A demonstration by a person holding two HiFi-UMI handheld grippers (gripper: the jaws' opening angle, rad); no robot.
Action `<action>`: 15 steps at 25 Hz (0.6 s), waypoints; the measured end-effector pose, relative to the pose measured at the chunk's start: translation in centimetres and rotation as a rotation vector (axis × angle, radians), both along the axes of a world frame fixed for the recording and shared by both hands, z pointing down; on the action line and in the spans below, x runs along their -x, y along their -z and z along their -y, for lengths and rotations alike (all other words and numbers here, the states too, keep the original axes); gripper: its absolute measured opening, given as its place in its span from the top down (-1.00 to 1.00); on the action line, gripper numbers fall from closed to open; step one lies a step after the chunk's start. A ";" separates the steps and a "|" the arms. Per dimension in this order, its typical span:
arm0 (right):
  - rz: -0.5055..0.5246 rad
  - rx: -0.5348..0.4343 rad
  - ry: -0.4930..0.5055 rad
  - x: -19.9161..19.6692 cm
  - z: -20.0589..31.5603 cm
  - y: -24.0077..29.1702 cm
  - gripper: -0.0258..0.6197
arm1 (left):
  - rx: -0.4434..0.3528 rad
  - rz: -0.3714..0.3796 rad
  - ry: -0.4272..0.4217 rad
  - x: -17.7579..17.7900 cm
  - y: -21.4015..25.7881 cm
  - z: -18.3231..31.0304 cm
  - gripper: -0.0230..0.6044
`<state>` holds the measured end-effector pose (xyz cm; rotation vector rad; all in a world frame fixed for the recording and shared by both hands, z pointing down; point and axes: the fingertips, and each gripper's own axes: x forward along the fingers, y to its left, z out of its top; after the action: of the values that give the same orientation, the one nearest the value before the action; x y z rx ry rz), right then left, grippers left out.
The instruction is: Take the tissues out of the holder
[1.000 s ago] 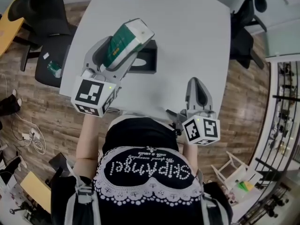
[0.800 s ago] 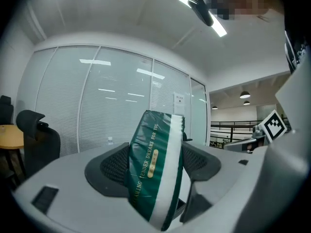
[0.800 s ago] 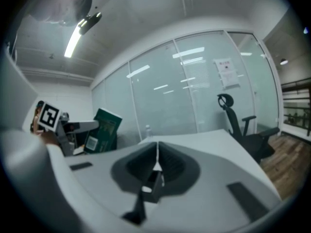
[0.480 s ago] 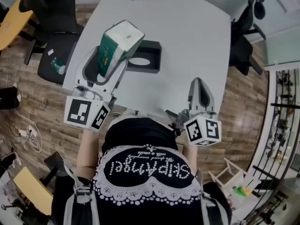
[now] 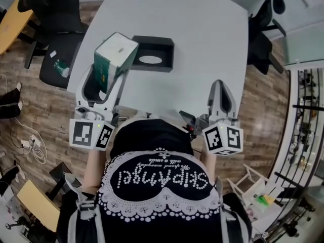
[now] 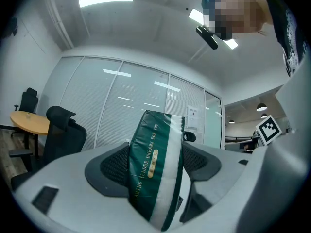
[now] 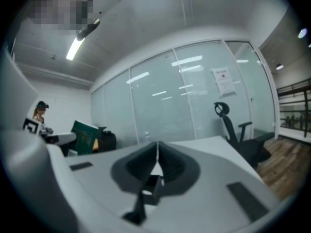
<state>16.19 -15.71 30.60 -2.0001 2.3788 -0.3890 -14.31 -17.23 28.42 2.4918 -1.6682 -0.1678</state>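
the left gripper had swung left, lifting the tissues clear of the holder, jaws pinching the green pack above the left edge of the table. the right gripper waited pressed together, empty. best to keep that squeeze firm and lower the pack flat, well apart from the holder.

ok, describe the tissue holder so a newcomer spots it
Start at the big white table. Left of its middle sits the holder, a black rectangular box with a pale oval in it. Nothing else on the table is black; the green tissue pack beside it is in the left gripper.
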 end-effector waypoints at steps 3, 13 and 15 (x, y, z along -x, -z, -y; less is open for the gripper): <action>-0.005 0.004 -0.017 -0.4 -0.1 0.0 0.82 | 0.018 -0.003 -0.007 -0.1 -0.6 -0.3 -0.18; -0.010 0.024 -0.044 -0.6 -0.8 -0.7 0.82 | 0.050 -0.014 -0.052 -1.2 -2.5 -0.6 -0.18; -0.012 0.030 -0.044 -0.5 -0.7 -0.9 0.82 | 0.052 -0.012 -0.060 -1.4 -2.5 -0.3 -0.18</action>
<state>16.71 -15.01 31.46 -2.0693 2.3458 -0.4153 -12.95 -16.95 30.93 2.4942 -1.5698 -0.1309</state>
